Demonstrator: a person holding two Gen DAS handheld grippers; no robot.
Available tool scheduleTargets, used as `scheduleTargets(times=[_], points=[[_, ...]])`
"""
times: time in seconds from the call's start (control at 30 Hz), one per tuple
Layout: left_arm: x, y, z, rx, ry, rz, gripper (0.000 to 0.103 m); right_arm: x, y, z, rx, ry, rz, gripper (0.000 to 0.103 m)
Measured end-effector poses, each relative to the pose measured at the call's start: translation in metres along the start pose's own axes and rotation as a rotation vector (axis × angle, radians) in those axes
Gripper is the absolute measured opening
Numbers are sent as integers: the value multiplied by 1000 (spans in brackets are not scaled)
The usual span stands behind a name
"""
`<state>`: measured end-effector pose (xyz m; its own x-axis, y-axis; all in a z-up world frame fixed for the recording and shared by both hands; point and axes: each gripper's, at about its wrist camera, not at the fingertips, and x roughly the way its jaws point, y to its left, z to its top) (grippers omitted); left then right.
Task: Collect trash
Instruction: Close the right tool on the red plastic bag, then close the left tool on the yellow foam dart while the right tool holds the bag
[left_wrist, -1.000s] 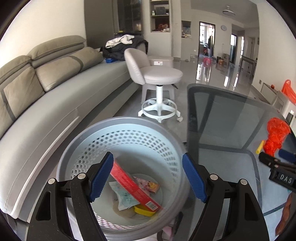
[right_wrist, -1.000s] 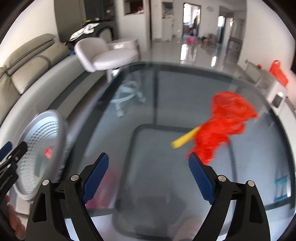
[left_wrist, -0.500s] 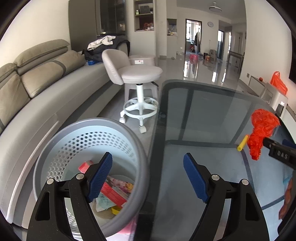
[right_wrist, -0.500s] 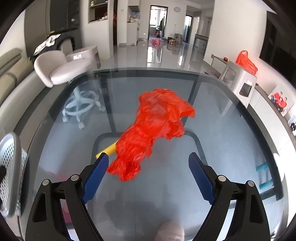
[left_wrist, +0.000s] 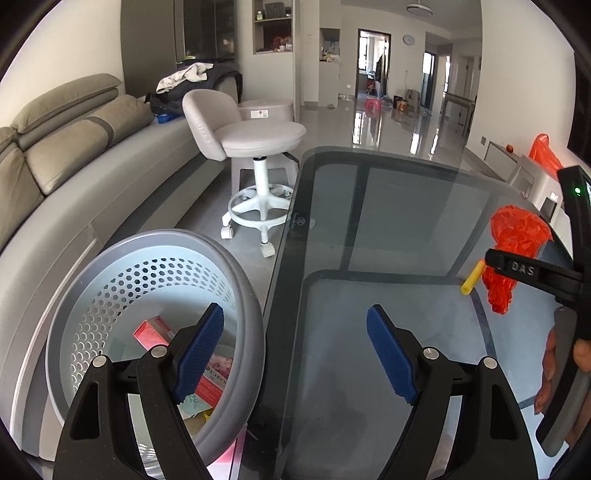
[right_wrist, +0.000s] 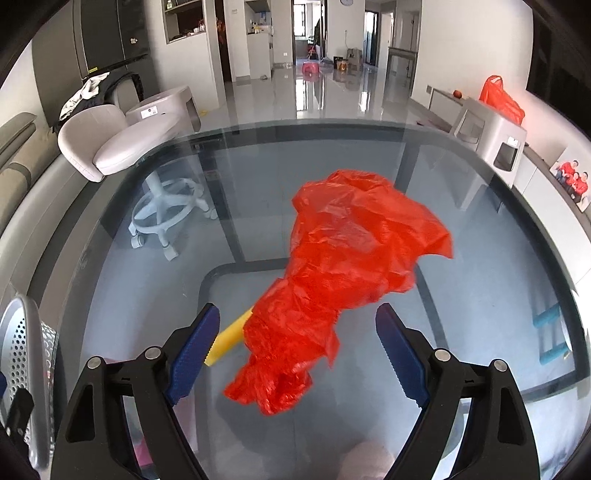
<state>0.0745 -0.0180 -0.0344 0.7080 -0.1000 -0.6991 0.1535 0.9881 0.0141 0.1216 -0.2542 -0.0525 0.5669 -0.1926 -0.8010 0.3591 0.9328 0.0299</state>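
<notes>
Support surface: dark smoked-glass tabletop with rounded corners (right_wrist: 480, 280), its dark frame bars visible through the pane.

On the glass:
- crumpled red thin plastic bag (right_wrist: 343, 266), right of centre, its narrow end toward the near edge and its wider end toward the far side;
- short yellow foam cylinder (right_wrist: 229, 341), lying flat and angled, just left of the bag's narrow end, one end tucked under the plastic.

Bag and cylinder touch. In the left wrist view both sit at the table's right side: bag (left_wrist: 515, 247), cylinder (left_wrist: 472, 277). The left and far parts of the glass reflect the room.
</notes>
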Motion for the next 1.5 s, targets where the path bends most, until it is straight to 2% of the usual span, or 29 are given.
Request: scheduleTargets(times=[0.07,0.1,0.13,0.23,0.43,0.63,0.93,1.3,1.37,1.5], points=[[1,-1,0,5,4,-3,78,4,4,1,-14,4,-11,66],[2,-2,0,6,8,-7,78,7,6,1,-27,18,-20,52],[2,-2,-1,7,11,-10,78,10,6,1,-33,38,-15,45],[4,-5,0,8,18,-22,78,10,2,-1,-28,49,24,41],[13,-33,3,47,31,-46,78,-7,-20,-1,-6,18,60,40],[22,-77,10,119,27,-111,81,-29,-52,1,27,-18,130,40],[51,-139,28,193,65,-187,81,-48,-99,4,82,-51,171,40],[92,-169,34,220,149,-214,84,-55,-113,5,111,-58,214,40],[95,-170,34,225,154,-209,82,-56,-115,5,114,-58,220,40],[99,-177,33,229,169,-217,67,-56,-116,3,115,-55,222,40]])
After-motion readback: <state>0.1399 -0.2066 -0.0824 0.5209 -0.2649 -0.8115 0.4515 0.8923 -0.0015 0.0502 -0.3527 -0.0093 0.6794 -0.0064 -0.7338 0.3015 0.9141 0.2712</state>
